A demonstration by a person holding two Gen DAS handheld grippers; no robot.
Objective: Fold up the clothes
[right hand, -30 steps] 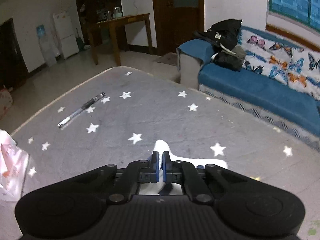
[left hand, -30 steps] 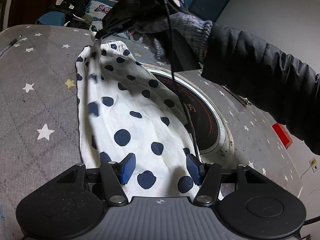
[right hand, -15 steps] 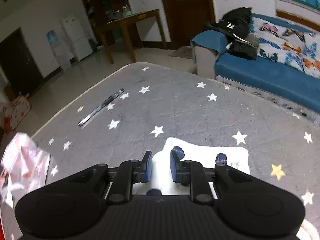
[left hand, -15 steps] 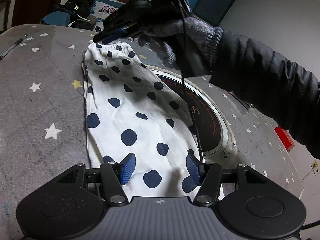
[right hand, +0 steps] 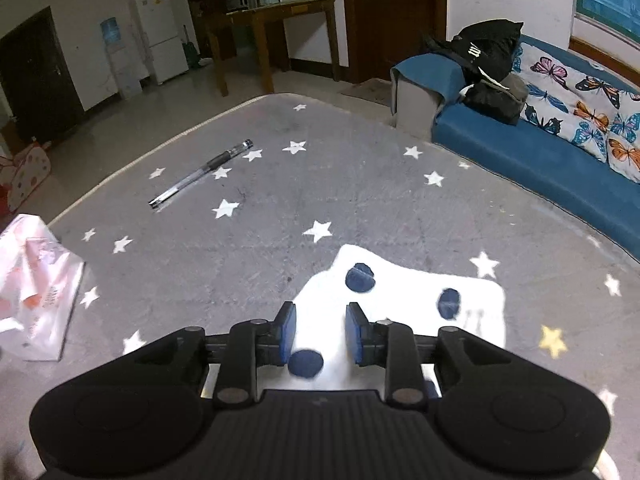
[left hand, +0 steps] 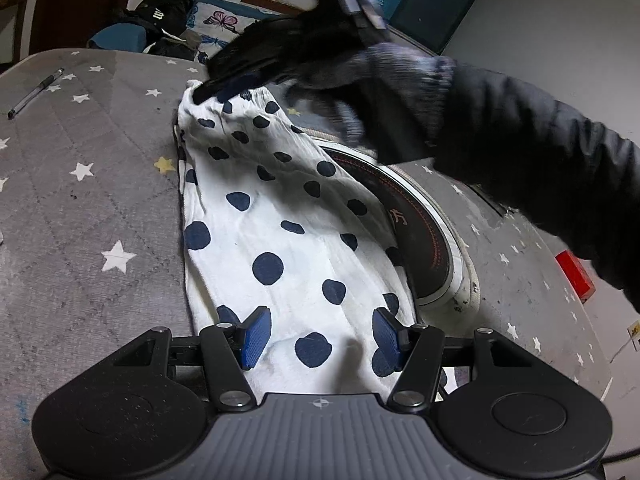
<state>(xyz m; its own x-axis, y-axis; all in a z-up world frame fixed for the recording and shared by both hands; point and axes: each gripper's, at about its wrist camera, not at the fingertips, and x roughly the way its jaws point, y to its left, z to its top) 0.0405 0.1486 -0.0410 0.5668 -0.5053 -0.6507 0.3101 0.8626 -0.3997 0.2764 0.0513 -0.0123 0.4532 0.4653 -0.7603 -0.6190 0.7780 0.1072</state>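
A white cloth with navy dots (left hand: 280, 216) lies stretched out on the grey star-patterned table cover (left hand: 80, 208). My left gripper (left hand: 320, 338) is open over the cloth's near end, its blue pads apart with the fabric lying flat between them. At the far end is my right gripper (left hand: 208, 94), held by a gloved hand (left hand: 384, 76) in a black sleeve. In the right wrist view the right gripper (right hand: 321, 332) hangs over the cloth (right hand: 404, 292). Its jaws are opening, the fabric lies below, and the pads do not press on it.
A pen (right hand: 200, 174) lies on the cover to the far left. A pink-and-white plastic bag (right hand: 36, 288) sits at the left edge. A round black cooker plate (left hand: 424, 236) is partly under the cloth's right side, with a red block (left hand: 574, 274) beyond. A blue sofa (right hand: 540, 160) stands behind.
The right gripper's jaws went from shut on the cloth's far corner to apart, and that end of the cloth now lies on the table. The left gripper has not moved.
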